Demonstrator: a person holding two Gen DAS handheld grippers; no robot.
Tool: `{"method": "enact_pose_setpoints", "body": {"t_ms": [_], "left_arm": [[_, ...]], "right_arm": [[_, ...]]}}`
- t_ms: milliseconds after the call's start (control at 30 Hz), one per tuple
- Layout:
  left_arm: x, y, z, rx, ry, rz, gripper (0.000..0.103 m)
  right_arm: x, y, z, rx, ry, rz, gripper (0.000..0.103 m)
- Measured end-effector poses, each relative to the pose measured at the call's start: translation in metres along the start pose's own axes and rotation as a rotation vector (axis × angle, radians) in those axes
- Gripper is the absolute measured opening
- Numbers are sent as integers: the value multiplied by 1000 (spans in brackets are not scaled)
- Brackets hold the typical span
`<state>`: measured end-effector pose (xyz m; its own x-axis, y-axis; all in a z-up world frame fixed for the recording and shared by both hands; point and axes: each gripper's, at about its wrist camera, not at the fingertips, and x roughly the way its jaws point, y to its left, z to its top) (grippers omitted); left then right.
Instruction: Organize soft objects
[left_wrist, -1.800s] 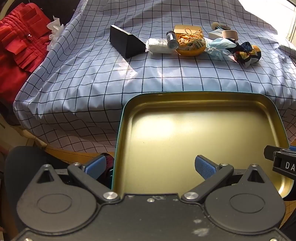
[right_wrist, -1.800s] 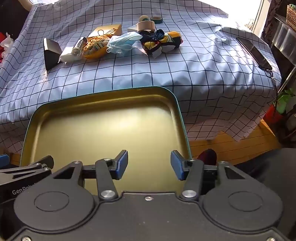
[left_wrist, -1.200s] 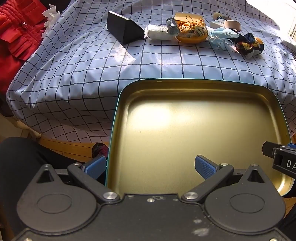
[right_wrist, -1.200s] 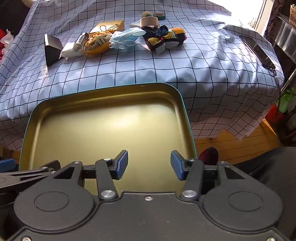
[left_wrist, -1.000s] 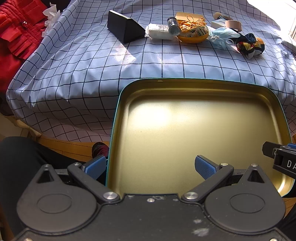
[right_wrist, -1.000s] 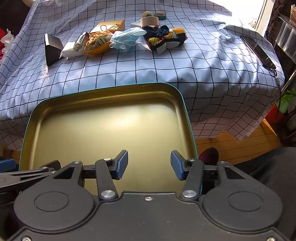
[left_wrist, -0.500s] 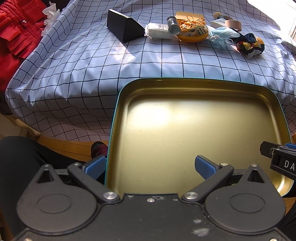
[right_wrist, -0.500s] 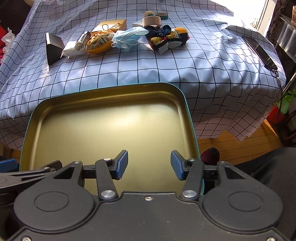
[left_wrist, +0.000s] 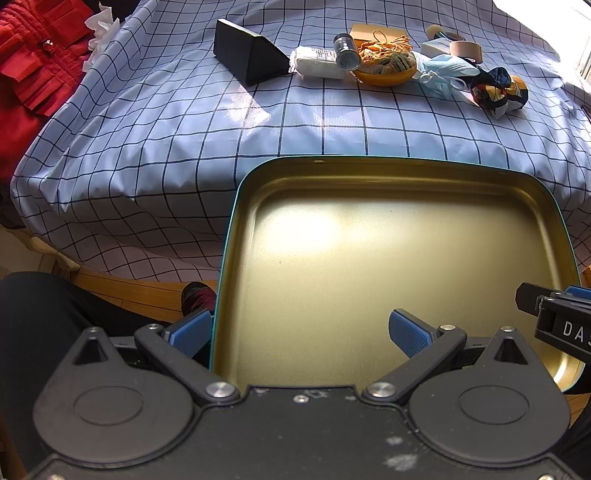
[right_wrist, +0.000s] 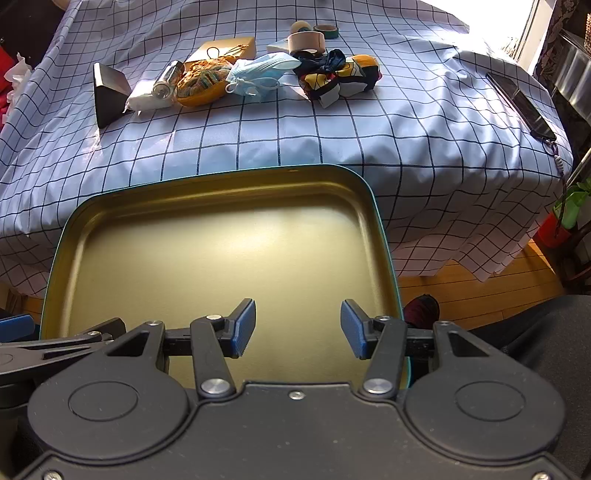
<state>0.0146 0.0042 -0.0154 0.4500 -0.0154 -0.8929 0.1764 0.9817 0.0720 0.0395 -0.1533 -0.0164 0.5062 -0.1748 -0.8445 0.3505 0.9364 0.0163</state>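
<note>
An empty gold tin tray (left_wrist: 406, 160) with a teal rim (right_wrist: 221, 171) fills the foreground, its far edge over the checked tablecloth's front drape. My left gripper (left_wrist: 299, 330) is open wide and straddles the tray's left rim. My right gripper (right_wrist: 297, 326) is open above the tray's right half, nothing between its pads. Far back lie a blue face mask (left_wrist: 443, 72) (right_wrist: 258, 72), a patterned cloth bundle (left_wrist: 496, 90) (right_wrist: 340, 79) and a white soft packet (left_wrist: 317, 64) (right_wrist: 147, 101). The tray's near edge is hidden under the grippers.
Beside the soft things stand an orange bowl of bands (right_wrist: 201, 86), a small jar (right_wrist: 168, 83), a black wedge (left_wrist: 247, 57), a brown box (right_wrist: 225, 48) and tape rolls (right_wrist: 306, 40). A dark flat device (right_wrist: 521, 103) lies far right. Red fabric (left_wrist: 33, 66) hangs left; a person's leg and shoe (left_wrist: 197, 295) are below.
Since the earliest frames the tray's far rim has moved further over the tablecloth in both views. Over the last second nothing has visibly moved.
</note>
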Motion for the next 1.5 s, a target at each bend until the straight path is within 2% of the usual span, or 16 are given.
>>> {"method": "enact_pose_setpoints", "body": {"t_ms": [667, 1000, 1300, 1500], "left_arm": [[-1, 0, -3, -5, -5, -3, 103], [-10, 7, 2, -23, -58, 5, 102], [-14, 13, 34, -4, -136, 52, 101], [-8, 18, 79, -20, -150, -9, 101]], "right_arm": [[3, 4, -1, -6, 4, 4, 52], [-1, 4, 5, -12, -15, 20, 52], [-4, 0, 33, -2, -73, 36, 52], [0, -3, 63, 9, -104, 45, 52]]}}
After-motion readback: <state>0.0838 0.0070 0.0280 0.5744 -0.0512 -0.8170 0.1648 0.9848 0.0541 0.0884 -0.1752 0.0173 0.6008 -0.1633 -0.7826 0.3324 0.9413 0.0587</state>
